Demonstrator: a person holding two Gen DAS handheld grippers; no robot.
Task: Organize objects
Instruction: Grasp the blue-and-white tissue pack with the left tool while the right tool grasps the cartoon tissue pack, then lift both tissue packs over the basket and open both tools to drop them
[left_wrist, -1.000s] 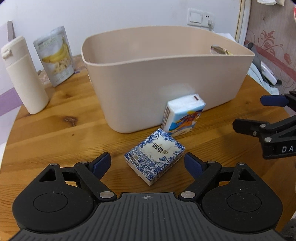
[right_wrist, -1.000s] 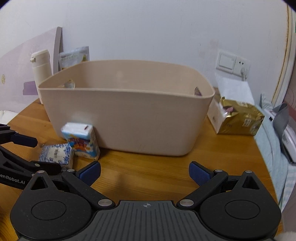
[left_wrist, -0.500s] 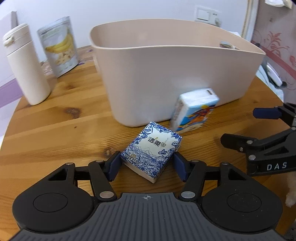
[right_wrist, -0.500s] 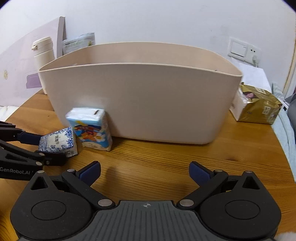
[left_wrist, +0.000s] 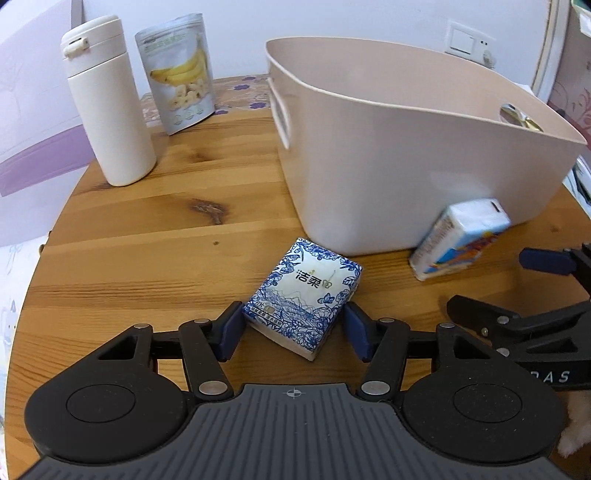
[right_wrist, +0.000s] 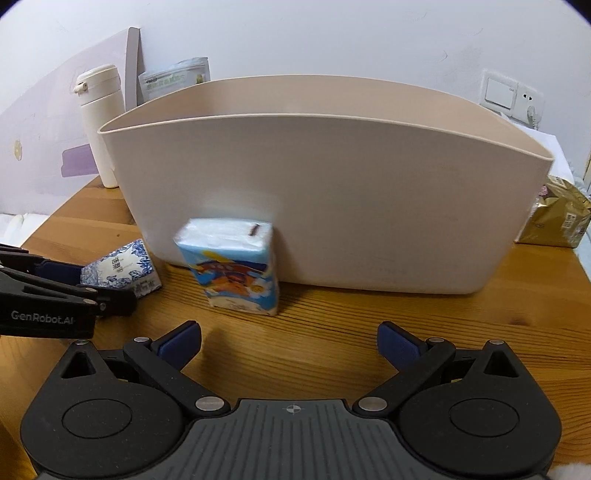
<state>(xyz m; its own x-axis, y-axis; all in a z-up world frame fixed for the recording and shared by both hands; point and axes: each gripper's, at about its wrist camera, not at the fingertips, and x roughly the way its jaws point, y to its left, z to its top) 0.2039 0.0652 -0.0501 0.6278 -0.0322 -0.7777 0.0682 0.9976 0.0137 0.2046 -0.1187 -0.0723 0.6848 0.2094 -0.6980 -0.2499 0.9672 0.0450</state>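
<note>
A blue-and-white floral tissue pack (left_wrist: 303, 291) sits between the blue pads of my left gripper (left_wrist: 293, 325), which is shut on it just above the wooden table (left_wrist: 147, 258). A colourful tissue pack (left_wrist: 461, 240) leans upright against the front wall of the beige bin (left_wrist: 406, 166). In the right wrist view the colourful tissue pack (right_wrist: 236, 266) stands just ahead of my right gripper (right_wrist: 290, 339), slightly left of centre. That gripper is open and holds nothing. The left gripper (right_wrist: 92, 280) and the floral pack (right_wrist: 118, 266) show at the left.
A white bottle (left_wrist: 110, 118) and a banana snack bag (left_wrist: 181, 92) stand at the back left of the table. A gold package (right_wrist: 557, 218) lies right of the bin (right_wrist: 332, 203). My right gripper (left_wrist: 513, 284) reaches in from the right. The wall is close behind.
My left gripper closed on the floral pack and swung left with it. My right gripper moved in closer to the colourful pack and stayed open.
</note>
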